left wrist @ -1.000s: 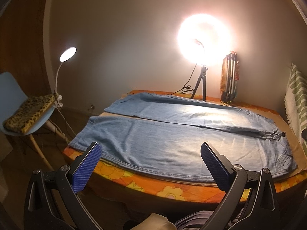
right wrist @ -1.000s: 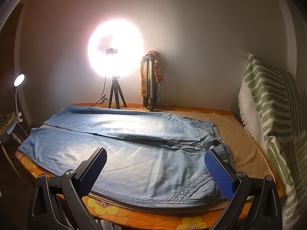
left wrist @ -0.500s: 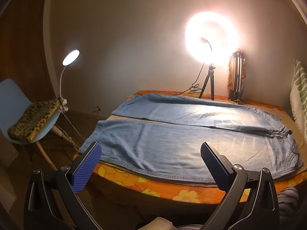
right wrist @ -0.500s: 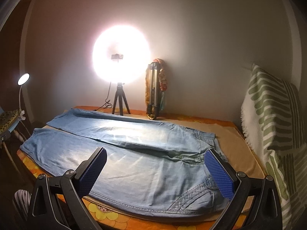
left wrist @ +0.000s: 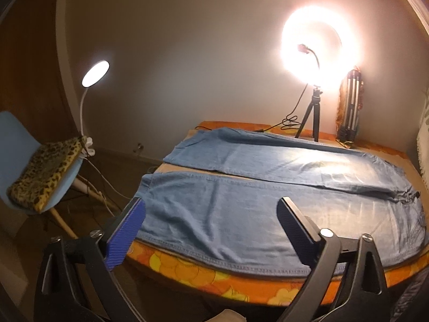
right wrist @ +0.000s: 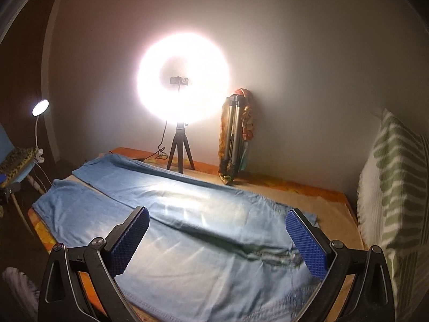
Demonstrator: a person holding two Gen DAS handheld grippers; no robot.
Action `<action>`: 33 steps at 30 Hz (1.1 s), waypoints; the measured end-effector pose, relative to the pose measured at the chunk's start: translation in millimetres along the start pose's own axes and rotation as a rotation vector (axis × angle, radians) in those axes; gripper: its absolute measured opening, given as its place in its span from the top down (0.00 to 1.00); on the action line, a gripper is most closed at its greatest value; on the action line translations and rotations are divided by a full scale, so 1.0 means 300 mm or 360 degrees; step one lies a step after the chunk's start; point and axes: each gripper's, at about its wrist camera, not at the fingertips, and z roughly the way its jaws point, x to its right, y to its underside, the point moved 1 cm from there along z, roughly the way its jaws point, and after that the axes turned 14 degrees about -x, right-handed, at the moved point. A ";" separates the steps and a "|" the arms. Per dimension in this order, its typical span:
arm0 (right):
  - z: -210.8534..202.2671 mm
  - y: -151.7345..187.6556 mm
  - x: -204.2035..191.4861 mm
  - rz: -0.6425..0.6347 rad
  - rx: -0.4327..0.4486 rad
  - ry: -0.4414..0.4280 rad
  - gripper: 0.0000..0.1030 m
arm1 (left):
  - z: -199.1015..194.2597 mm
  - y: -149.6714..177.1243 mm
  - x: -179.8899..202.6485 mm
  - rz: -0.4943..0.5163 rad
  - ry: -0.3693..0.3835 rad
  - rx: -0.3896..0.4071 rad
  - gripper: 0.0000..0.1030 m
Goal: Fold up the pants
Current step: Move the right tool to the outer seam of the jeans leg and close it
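Observation:
Light blue jeans [left wrist: 268, 185] lie flat and spread on a table with an orange flowered cover [left wrist: 203, 271], legs pointing left, waist at the right. They also show in the right wrist view [right wrist: 203, 230]. My left gripper [left wrist: 210, 230] is open and empty, above the near leg by the front table edge. My right gripper [right wrist: 217, 241] is open and empty, above the seat and waist end.
A lit ring light on a small tripod [left wrist: 311, 123] and a folded tripod [left wrist: 350, 112] stand at the table's far edge. A blue chair with a leopard cushion [left wrist: 45, 171] and a desk lamp [left wrist: 95, 73] are at the left. A green-striped cushion [right wrist: 391, 193] is at the right.
Both grippers have moved forward and lower toward the jeans; the left view has shifted left toward the leg ends, the right view closer over the waist. Both stay open.

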 end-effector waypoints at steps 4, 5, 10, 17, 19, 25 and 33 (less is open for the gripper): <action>0.107 -0.073 0.012 -0.0051 -0.0017 -0.0087 0.00 | 0.079 -0.068 0.008 0.0002 0.0042 -0.0060 0.10; 0.135 -0.093 0.019 -0.0057 -0.0031 -0.0102 0.00 | 0.097 -0.083 0.014 0.0015 0.0041 -0.0074 0.10; 0.312 -0.188 0.049 -0.0131 -0.0103 -0.0199 0.00 | 0.224 -0.172 0.075 0.0068 0.0077 -0.0177 0.10; 0.623 -0.289 0.034 -0.0291 -0.0280 -0.0315 0.06 | 0.408 -0.293 0.155 0.0112 0.0130 -0.0272 0.11; 0.713 -0.307 0.025 -0.0313 -0.0344 -0.0368 0.08 | 0.456 -0.319 0.169 0.0114 0.0137 -0.0294 0.12; 0.984 -0.355 -0.046 -0.0463 -0.0458 -0.0387 0.18 | 0.608 -0.395 0.242 0.0189 0.0114 -0.0337 0.15; 1.282 -0.396 -0.102 -0.0556 -0.0577 -0.0414 0.27 | 0.785 -0.475 0.271 0.0197 0.0119 -0.0403 0.16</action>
